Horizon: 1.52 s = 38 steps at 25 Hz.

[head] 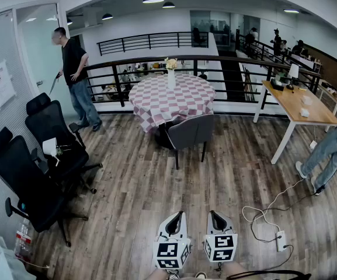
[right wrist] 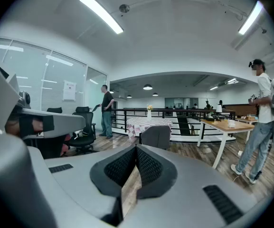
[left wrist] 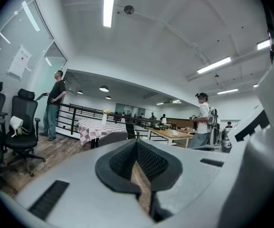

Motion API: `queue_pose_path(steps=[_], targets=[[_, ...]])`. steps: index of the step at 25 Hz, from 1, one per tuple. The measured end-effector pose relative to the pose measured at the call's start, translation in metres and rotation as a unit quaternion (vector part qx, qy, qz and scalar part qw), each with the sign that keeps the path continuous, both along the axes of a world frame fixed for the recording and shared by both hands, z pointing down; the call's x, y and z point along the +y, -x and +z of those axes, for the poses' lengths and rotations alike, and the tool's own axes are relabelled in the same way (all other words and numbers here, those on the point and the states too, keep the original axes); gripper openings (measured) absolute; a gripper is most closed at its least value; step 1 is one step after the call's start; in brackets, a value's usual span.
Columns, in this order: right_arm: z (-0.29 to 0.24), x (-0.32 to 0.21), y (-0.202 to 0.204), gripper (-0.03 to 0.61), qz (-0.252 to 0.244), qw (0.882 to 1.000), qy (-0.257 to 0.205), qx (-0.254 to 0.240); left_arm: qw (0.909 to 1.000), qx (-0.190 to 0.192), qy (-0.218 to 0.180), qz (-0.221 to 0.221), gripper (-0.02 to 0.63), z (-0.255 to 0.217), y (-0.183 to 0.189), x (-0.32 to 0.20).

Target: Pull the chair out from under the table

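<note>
Left gripper (head: pixel 176 217): jaws closed together, nothing held; carried low, near the bottom edge of the head view. Right gripper (head: pixel 215 217): likewise closed and empty, just beside the left. Both are pointed towards the chair, well apart from it.

Grey chair (head: pixel 191 132): upholstered, dark-legged; tucked against the near edge of the round table (head: pixel 156 112), backrest turned towards the grippers.

Step in hand, as judged: the approach; no contact with the chair is made yet. For the next move, the open floor between must be crossed, at least one gripper must be opened, and the top edge of the backrest must be taken before any pull is made.

Round table: draped in a red-and-white checked cloth; a white vase with flowers (head: pixel 171 74) is stood at its centre.

Floor (head: pixel 139 185): wood-effect planks. A white power strip (head: pixel 281 239) with loose cable is lain near the right gripper.

Room: open mezzanine with black railing (head: pixel 150 63); two black office chairs (head: pixel 51 136) at left; wooden desk (head: pixel 299 104) at right. One person (head: pixel 75 74) is seen standing by the glass partition, another at the right edge.
</note>
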State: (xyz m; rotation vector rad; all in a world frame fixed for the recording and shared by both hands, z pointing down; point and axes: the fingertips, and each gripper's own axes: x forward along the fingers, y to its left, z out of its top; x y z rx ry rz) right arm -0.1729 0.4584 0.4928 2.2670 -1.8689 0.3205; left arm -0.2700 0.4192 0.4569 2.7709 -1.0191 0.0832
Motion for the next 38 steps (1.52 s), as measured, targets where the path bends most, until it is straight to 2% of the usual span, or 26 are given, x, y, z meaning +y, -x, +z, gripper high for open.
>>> queue_pose_path(steps=[8, 15, 23, 33, 38], targets=[[0.000, -0.015, 0.005, 0.017, 0.003, 1.000, 0.001, 0.003, 1.0000, 0.004, 0.003, 0.000, 0.003, 0.000, 0.006, -0.016], [0.000, -0.035, 0.014, 0.018, 0.027, 1.000, -0.015, -0.007, 0.9999, -0.002, -0.004, 0.012, 0.003, 0.002, 0.023, -0.042], [0.020, -0.047, 0.016, 0.018, 0.058, 0.998, 0.010, -0.025, 0.9995, -0.013, 0.015, 0.025, 0.003, 0.018, 0.032, -0.068], [0.020, -0.106, -0.021, 0.018, 0.056, 0.998, 0.005, -0.025, 0.9997, -0.010, 0.021, 0.008, 0.003, 0.023, 0.007, -0.127], [0.011, -0.157, -0.053, 0.017, 0.037, 0.999, -0.005, -0.028, 0.9997, -0.014, 0.021, -0.003, 0.003, 0.021, -0.025, -0.169]])
